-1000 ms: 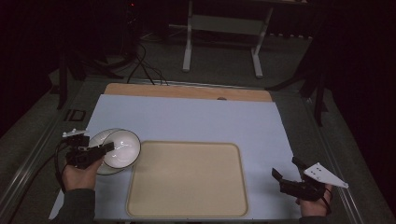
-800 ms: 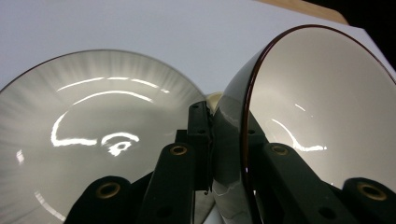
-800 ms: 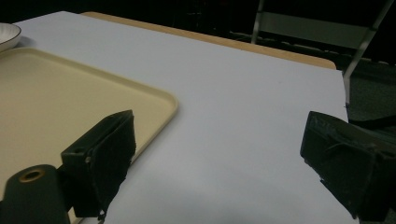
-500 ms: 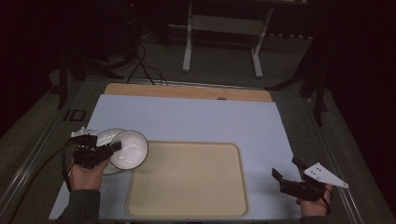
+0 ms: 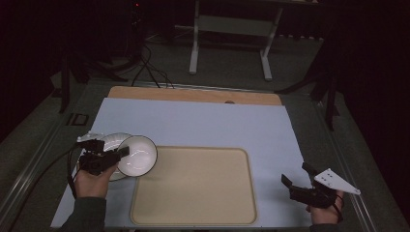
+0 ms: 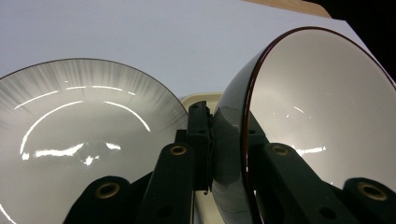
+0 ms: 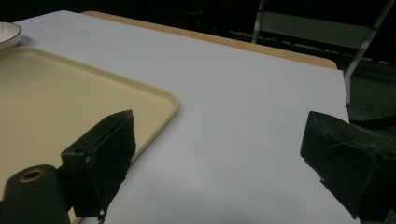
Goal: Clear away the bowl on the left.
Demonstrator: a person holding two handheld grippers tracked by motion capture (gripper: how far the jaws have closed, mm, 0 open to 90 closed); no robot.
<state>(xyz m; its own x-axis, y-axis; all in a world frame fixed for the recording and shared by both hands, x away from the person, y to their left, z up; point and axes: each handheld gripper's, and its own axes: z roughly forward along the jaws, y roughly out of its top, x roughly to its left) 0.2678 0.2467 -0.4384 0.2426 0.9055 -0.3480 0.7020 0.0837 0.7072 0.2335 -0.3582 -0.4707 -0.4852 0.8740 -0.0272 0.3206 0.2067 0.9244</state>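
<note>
The glossy white bowl with a dark brown rim (image 5: pixel 138 155) hangs tilted on its side near the left edge of the worktop, its mouth turned toward the right, just above the near-left part of the scene and overlapping the far-left corner of the flat beige plastic tray (image 5: pixel 193 186). The left tool (image 5: pixel 107 158) is clenched on the bowl's wall, one jaw inside and one outside, as the left gripper view shows at the bowl (image 6: pixel 322 116). Just behind it, to the left, lies a shallow white plate with grey streaks and a thin dark rim (image 6: pixel 79 135), resting on the pale blue worktop (image 5: pixel 203 123).

To do this step well, I judge the bowl should be levelled before it is lowered, carried clear of the plate's rim so the two glazed pieces do not knock, and set down gently inside the tray's raised lip before the jaws let go. The thin-wall pinch could slip if swung.

The right tool (image 5: pixel 295 182) rests released and empty at the near right, jaws wide apart.

No brand, label or readable writing shows on any piece.
</note>
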